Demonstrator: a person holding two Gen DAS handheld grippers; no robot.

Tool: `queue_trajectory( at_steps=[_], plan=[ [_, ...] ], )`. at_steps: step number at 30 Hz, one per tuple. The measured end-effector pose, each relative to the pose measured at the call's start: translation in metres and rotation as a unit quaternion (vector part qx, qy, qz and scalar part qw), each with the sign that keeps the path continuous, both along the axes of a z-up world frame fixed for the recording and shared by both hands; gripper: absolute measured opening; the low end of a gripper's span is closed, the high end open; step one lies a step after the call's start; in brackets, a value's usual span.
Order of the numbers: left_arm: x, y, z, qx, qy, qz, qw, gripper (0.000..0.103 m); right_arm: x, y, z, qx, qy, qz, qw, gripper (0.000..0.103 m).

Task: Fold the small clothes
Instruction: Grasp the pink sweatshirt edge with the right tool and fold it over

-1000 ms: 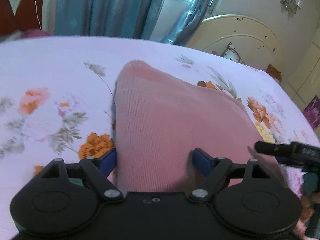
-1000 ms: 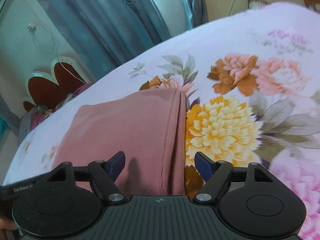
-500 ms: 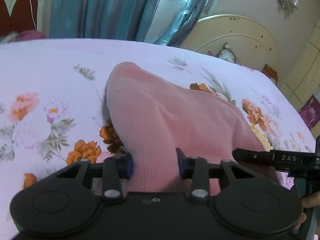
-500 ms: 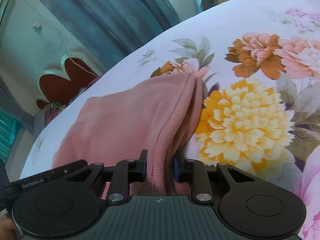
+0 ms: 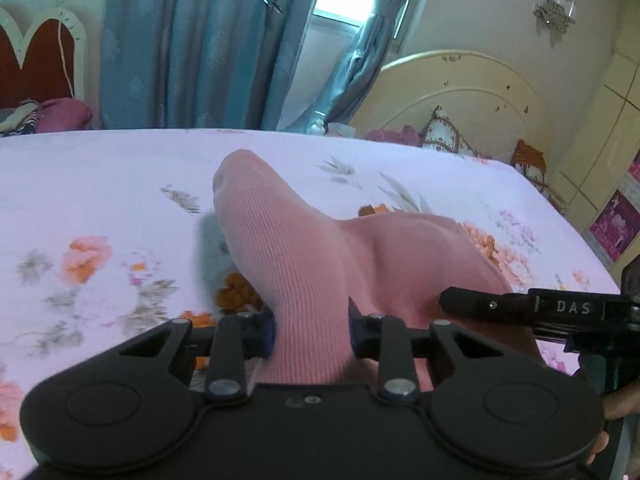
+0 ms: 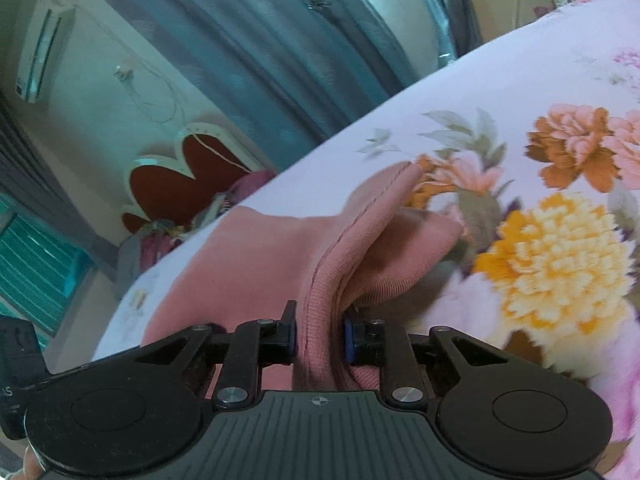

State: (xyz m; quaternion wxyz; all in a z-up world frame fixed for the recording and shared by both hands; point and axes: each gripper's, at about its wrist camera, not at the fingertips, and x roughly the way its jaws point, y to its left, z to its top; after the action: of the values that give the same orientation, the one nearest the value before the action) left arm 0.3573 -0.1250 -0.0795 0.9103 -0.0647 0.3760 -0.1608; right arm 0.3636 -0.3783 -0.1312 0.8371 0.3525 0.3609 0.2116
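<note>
A small pink ribbed garment point(image 5: 304, 256) lies on a floral bed sheet point(image 5: 100, 200). My left gripper point(image 5: 310, 332) is shut on its near left edge and holds that edge lifted, so the cloth rises in a ridge toward the far end. My right gripper point(image 6: 320, 338) is shut on the garment point(image 6: 256, 256) at its hemmed right edge, also raised off the sheet point(image 6: 560, 248); a lower layer hangs open beneath. The right gripper's body point(image 5: 520, 306) shows at the right of the left wrist view.
The bed's cream headboard point(image 5: 460, 96) and a cushion point(image 5: 444, 132) are at the far right. Blue curtains point(image 5: 192, 40) and a window stand behind the bed. A red heart-shaped chair back point(image 6: 180, 176) with clothes is beyond the far bed edge.
Both grippers closed on the near edge of the pink garment, then lifted it. The cloth has risen off the sheet and bunched into a ridge.
</note>
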Motion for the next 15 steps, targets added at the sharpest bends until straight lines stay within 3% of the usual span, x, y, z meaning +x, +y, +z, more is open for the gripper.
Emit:
queue_trajectory(
  at_steps=[6, 15],
  plan=[
    [-0.018, 0.061, 0.023, 0.012, -0.016, 0.012, 0.9997, 0.028, -0.004, 0.063, 0.027, 0.012, -0.017, 0.021, 1.0, 0.021],
    [-0.038, 0.21, 0.031, -0.002, -0.027, 0.023, 0.9994, 0.028, -0.017, 0.225, 0.059, 0.001, -0.029, 0.031, 0.999, 0.021]
  ],
)
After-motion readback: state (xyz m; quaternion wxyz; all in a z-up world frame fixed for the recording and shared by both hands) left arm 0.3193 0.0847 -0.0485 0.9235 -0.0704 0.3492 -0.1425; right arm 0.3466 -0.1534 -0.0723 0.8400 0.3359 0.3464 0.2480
